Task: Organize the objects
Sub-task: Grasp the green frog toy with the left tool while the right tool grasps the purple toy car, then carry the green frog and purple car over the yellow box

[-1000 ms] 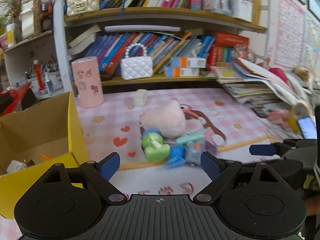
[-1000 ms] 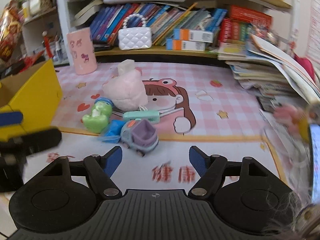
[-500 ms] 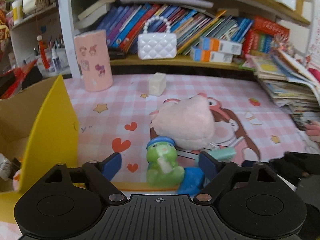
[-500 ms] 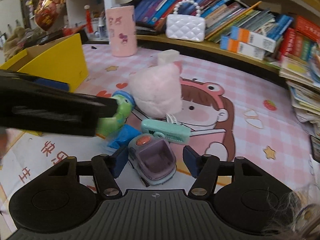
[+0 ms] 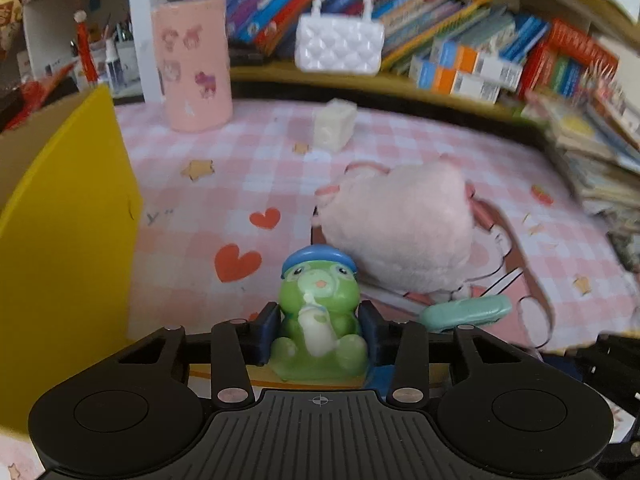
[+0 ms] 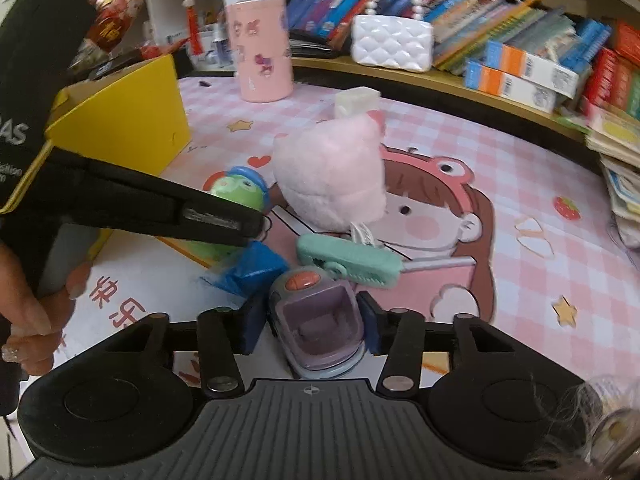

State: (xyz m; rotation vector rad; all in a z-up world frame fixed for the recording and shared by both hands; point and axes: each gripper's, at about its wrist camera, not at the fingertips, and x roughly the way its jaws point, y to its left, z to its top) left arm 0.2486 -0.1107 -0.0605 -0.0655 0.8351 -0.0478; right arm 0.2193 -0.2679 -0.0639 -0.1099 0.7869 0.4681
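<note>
My left gripper (image 5: pixel 319 334) is shut on a green frog toy (image 5: pixel 318 316) with a blue cap, on the pink play mat. My right gripper (image 6: pixel 310 328) is shut on a purple toy car (image 6: pixel 318 326). In the right wrist view the left gripper (image 6: pixel 256 224) reaches in from the left over the frog toy (image 6: pixel 236 192). A pink plush (image 5: pixel 400 224) lies just behind the frog, and a teal clip (image 5: pixel 466 312) and a blue block (image 6: pixel 250 270) lie between the toys. The plush (image 6: pixel 332 172) and the clip (image 6: pixel 348 260) also show in the right wrist view.
A yellow cardboard box (image 5: pixel 68 240) stands open at the left. A pink cup (image 5: pixel 194 64), a white cube (image 5: pixel 334 126) and a white pearl-handled bag (image 5: pixel 340 42) stand at the back by the bookshelf. Stacked books (image 5: pixel 600 152) lie at the right.
Both grippers have moved forward and closed: the left onto the green frog toy, the right onto the purple toy car. Half a second ago both were open.
</note>
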